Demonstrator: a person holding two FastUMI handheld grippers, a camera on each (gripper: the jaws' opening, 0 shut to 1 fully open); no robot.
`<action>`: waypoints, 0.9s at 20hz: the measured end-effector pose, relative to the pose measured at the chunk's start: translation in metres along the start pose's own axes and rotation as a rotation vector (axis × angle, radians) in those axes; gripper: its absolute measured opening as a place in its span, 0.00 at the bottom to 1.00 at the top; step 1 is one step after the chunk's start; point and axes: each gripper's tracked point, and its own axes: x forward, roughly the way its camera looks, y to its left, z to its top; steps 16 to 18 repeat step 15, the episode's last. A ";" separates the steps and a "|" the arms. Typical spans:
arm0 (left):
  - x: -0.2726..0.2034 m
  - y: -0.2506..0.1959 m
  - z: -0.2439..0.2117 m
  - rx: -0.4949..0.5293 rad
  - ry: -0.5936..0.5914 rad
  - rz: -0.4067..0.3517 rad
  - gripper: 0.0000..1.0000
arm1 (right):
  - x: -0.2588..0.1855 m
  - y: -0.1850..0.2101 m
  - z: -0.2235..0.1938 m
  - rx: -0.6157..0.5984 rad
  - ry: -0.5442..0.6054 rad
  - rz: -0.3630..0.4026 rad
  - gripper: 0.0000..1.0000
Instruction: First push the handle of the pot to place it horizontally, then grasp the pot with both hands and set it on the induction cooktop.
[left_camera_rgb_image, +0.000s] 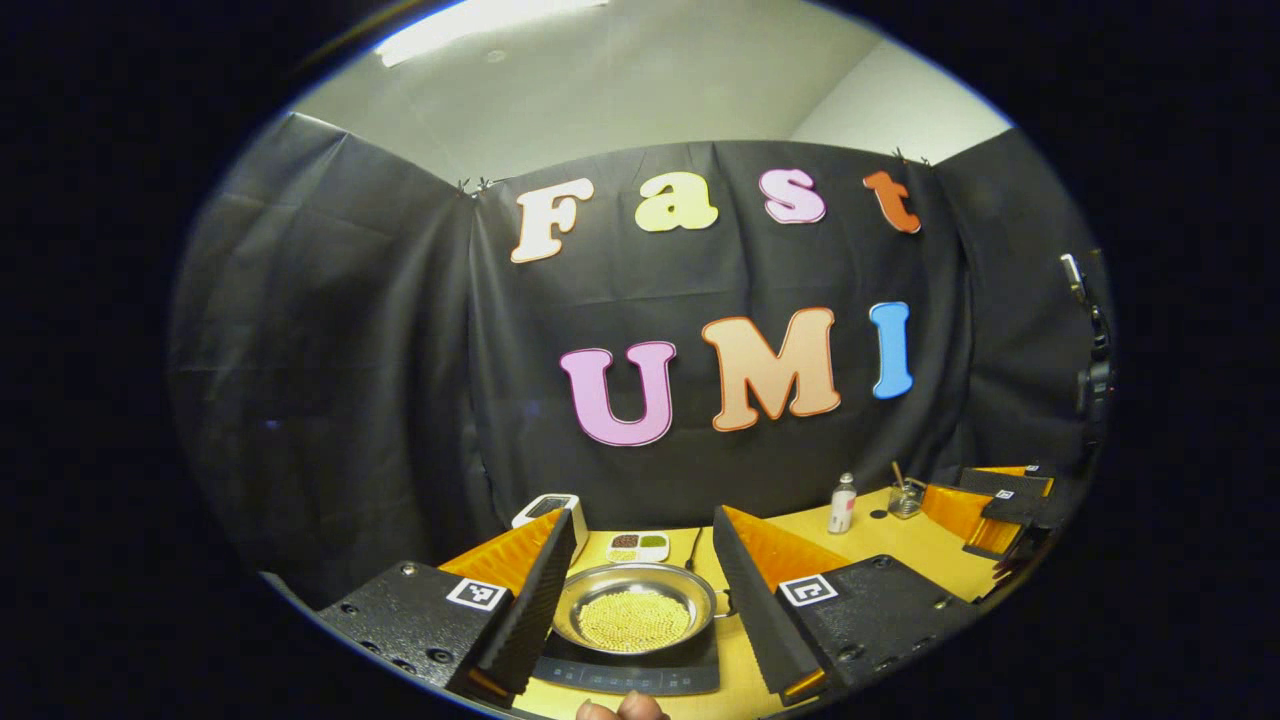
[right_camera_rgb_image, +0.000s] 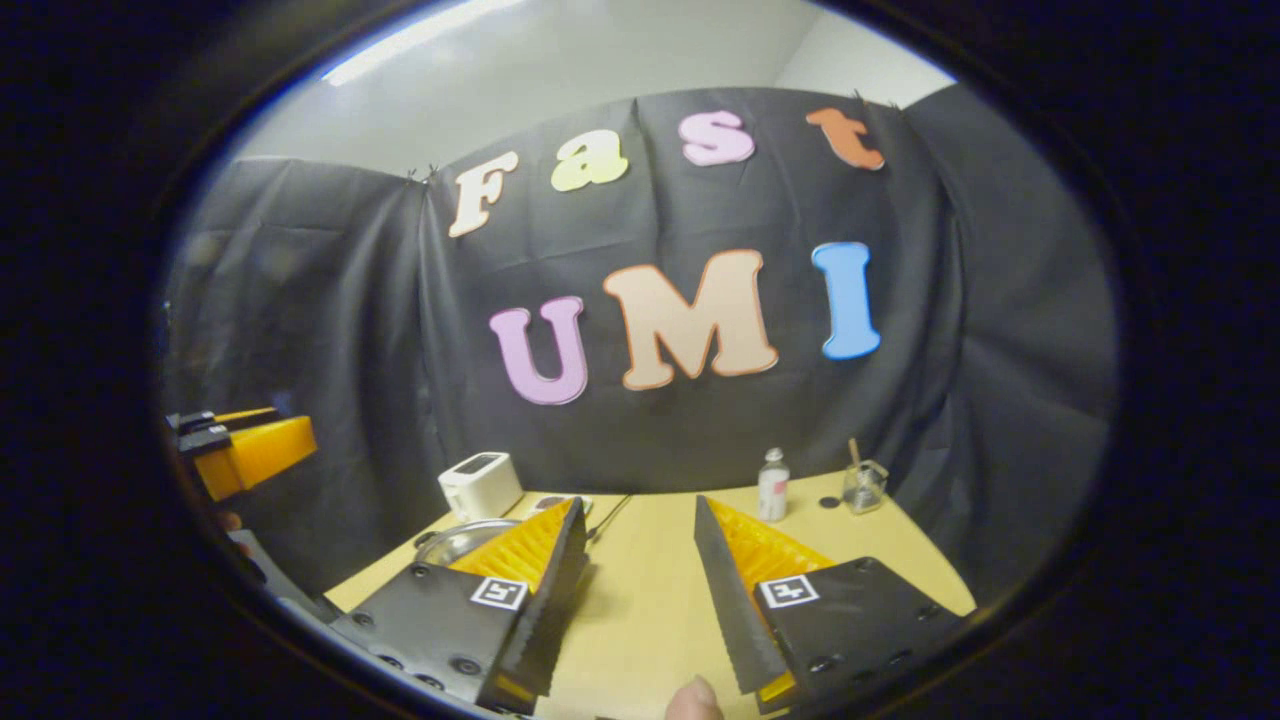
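Toaster (right_camera_rgb_image: 480, 484), bottle (right_camera_rgb_image: 772, 484) and jar (right_camera_rgb_image: 863, 486) ring the table (right_camera_rgb_image: 650, 600).

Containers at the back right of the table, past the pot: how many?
2: a small bottle and, to its right, a glass jar with a stick standing in it. Both stand upright and apart on the table. Others may be hidden.

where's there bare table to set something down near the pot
Bare table lies open right of the pot, running back to the small bottle and glass jar. It is crowded on the pot's side: the cooktop under it, the seasoning dish and the white appliance behind.
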 end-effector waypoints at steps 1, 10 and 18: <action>-0.006 -0.006 -0.008 -0.021 0.003 -0.036 0.86 | -0.012 -0.005 0.005 -0.039 -0.023 -0.049 0.74; -0.024 0.018 0.001 -0.055 -0.015 -0.021 0.88 | -0.047 0.049 0.055 -0.140 -0.091 0.030 0.99; -0.026 0.012 0.001 -0.041 -0.008 -0.039 0.87 | -0.052 0.032 0.055 -0.160 -0.090 0.023 0.97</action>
